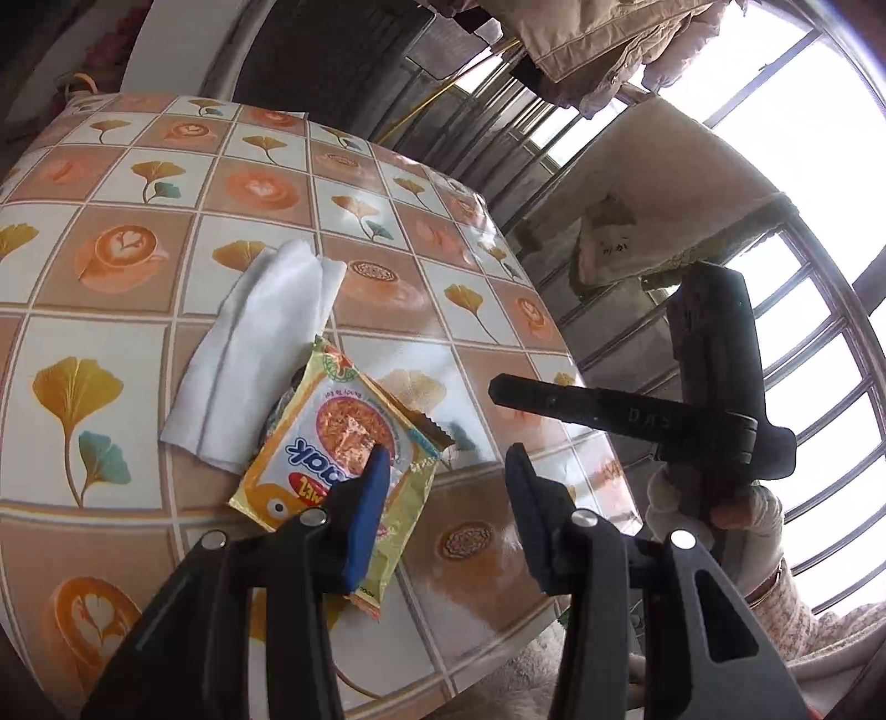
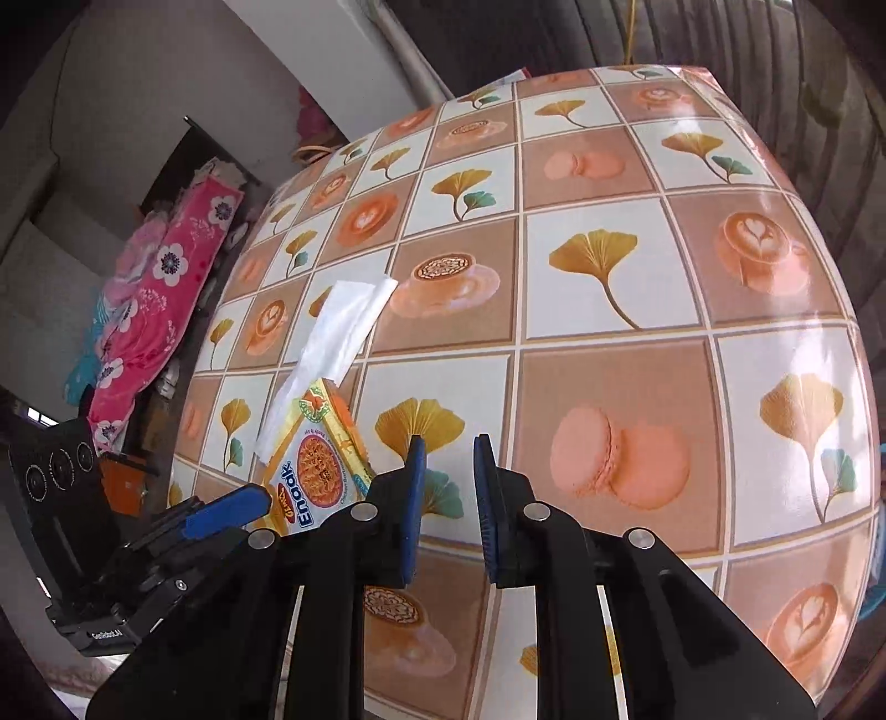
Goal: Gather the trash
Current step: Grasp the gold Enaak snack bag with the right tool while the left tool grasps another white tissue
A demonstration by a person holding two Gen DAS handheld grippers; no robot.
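Observation:
A yellow Enaak snack wrapper [image 1: 338, 459] lies on the patterned table [image 1: 166, 343], partly over a white tissue [image 1: 260, 354]. My left gripper [image 1: 448, 459] is open above the table; its left finger is over the wrapper and its right finger is over bare table. In the right wrist view the wrapper [image 2: 315, 459] and tissue [image 2: 343, 327] lie at the left, with the left gripper [image 2: 221, 509] beside them. My right gripper [image 2: 448, 443] is open with a narrow gap, empty, right of the wrapper. It also shows in the left wrist view [image 1: 609, 410].
The table's right edge [image 1: 581, 376] is close to the left gripper. Barred windows [image 1: 803, 332] and hanging clothes [image 1: 609, 44] stand beyond it. A pink floral blanket [image 2: 166, 293] lies left of the table.

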